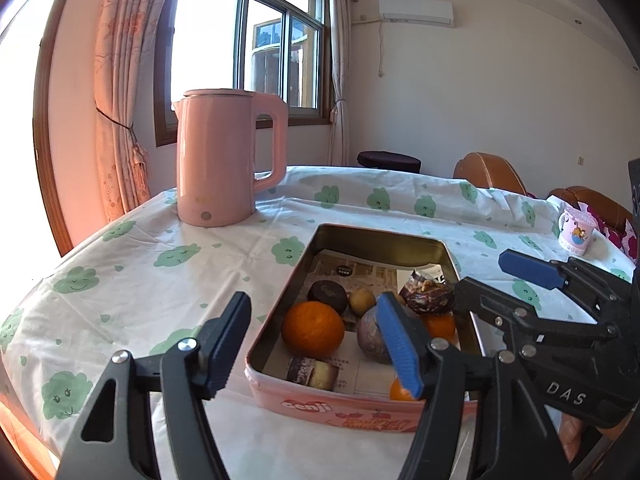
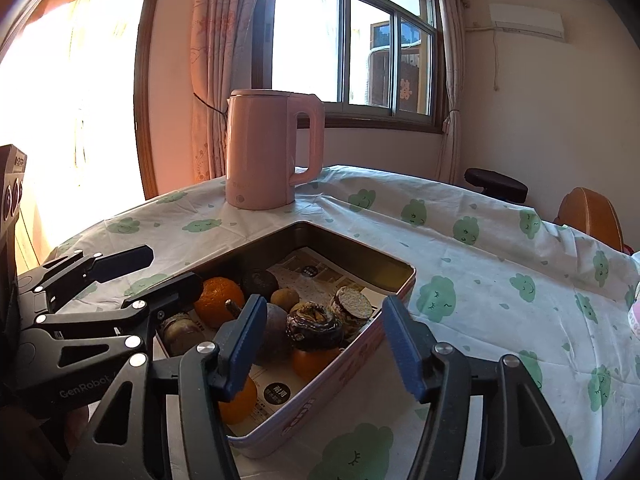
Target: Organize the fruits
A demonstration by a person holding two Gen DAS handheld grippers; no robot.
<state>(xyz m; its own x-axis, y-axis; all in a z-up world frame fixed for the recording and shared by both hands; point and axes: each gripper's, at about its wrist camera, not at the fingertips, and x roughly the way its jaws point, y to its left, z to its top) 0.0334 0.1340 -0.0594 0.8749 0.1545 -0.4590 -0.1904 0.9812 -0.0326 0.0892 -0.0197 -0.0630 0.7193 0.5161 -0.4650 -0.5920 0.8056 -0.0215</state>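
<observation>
We held the left gripper (image 1: 316, 344) and the right gripper (image 2: 324, 340) over the near end of the tin (image 1: 376, 240), both with jaws spread and nothing between them. The fruits, including an orange (image 1: 313, 329), lay gathered inside it, which suggested sorting was largely done.

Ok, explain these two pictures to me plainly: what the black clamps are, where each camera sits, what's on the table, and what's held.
No robot here: a person holds a clamp tool in each hand, with a camera on each looking along its blue-padded fingers. One picture is from the left tool, with the right tool at its side; the other is from the right tool. Both are open, holding nothing. On the table stand a pink kettle, a cup and a tin holding oranges and other fruit.
</observation>
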